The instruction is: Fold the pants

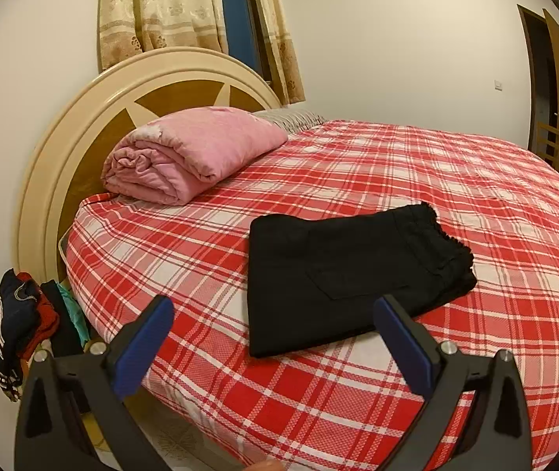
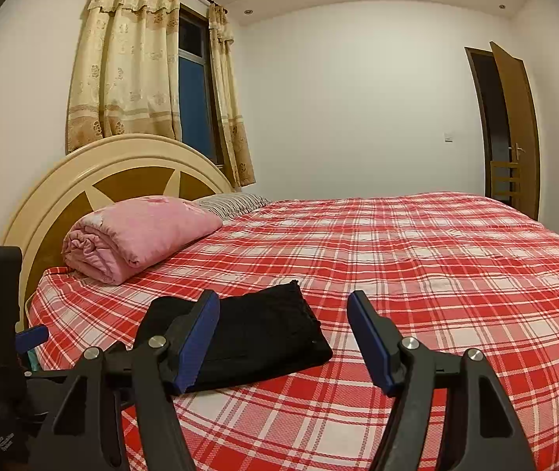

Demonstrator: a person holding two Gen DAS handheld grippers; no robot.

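Note:
Black pants [image 1: 350, 271] lie folded into a compact rectangle on the red plaid bed [image 1: 456, 165], near its front edge. They also show in the right wrist view [image 2: 263, 333]. My left gripper [image 1: 275, 314] is open and empty, held above the bed's near edge just in front of the pants. My right gripper [image 2: 283, 314] is open and empty, hovering above the pants' right end. Its left finger [image 2: 197, 337] hides part of the pants. Neither gripper touches the cloth.
A rolled pink blanket [image 1: 193, 153] lies by the round headboard [image 1: 83, 117], with a striped pillow [image 2: 232, 202] behind it. A pile of clothes [image 1: 24, 322] sits on the floor left of the bed. A door [image 2: 514, 129] stands open at the far right.

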